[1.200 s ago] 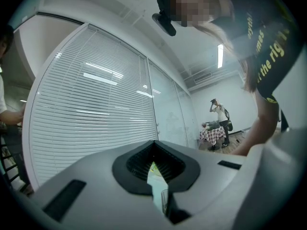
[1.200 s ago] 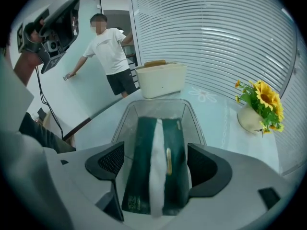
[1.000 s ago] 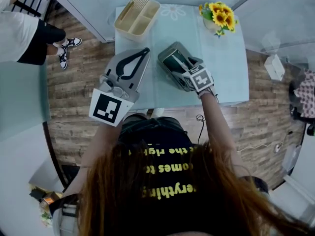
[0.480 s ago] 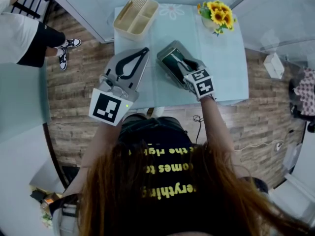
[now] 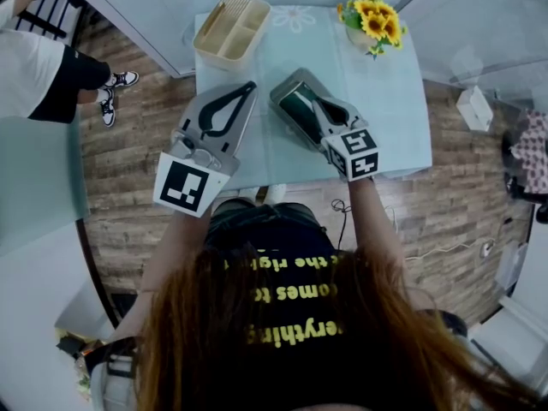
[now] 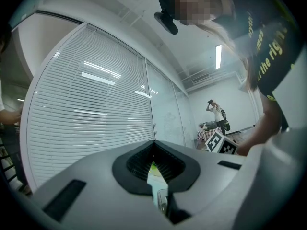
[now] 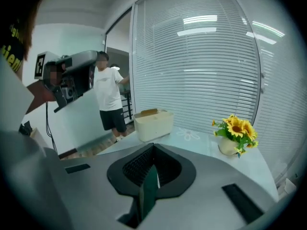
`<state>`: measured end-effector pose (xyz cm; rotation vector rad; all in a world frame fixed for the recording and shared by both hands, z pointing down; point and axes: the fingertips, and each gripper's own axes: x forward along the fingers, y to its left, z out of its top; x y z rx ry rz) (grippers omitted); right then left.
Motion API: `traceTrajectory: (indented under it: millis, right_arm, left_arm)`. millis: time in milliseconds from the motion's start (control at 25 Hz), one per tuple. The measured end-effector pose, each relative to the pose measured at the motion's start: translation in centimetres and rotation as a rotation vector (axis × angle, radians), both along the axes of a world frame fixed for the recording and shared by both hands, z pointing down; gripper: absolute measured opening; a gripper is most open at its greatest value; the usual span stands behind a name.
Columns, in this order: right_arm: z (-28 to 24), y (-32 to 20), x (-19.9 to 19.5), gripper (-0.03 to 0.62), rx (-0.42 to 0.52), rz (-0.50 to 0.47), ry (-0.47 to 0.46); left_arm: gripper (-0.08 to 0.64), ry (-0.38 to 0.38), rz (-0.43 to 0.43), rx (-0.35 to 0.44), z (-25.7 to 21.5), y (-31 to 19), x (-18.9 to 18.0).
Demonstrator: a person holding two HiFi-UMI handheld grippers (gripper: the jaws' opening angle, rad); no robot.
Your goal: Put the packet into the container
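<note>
The right hand-held gripper (image 7: 153,147) has just shut on the green packet (image 7: 148,195) and is lifting it; next comes the far container (image 7: 153,123).

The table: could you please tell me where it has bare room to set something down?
Bare glass lies between the container and the sunflower pot, and along the table's right side. The near left is crowded by the left tool and the right tool, just closed on the packet.
</note>
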<state>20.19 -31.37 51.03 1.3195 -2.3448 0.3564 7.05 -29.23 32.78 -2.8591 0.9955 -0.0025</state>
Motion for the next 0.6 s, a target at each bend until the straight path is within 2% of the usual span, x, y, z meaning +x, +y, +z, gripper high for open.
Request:
traceTrajectory:
  millis: [240, 600]
  right_arm:
    - [-6.1, 0.2, -1.0, 0.023, 0.146, 0.001, -0.136]
    - [-15.1, 1.9, -1.6, 0.023, 0.354, 0.026, -0.214]
  left_arm:
    - [0.002, 0.019, 0.017, -0.002, -0.2, -0.1, 0.4]
    - [0.002, 0.023, 0.051, 0.018, -1.0, 0.3, 1.3]
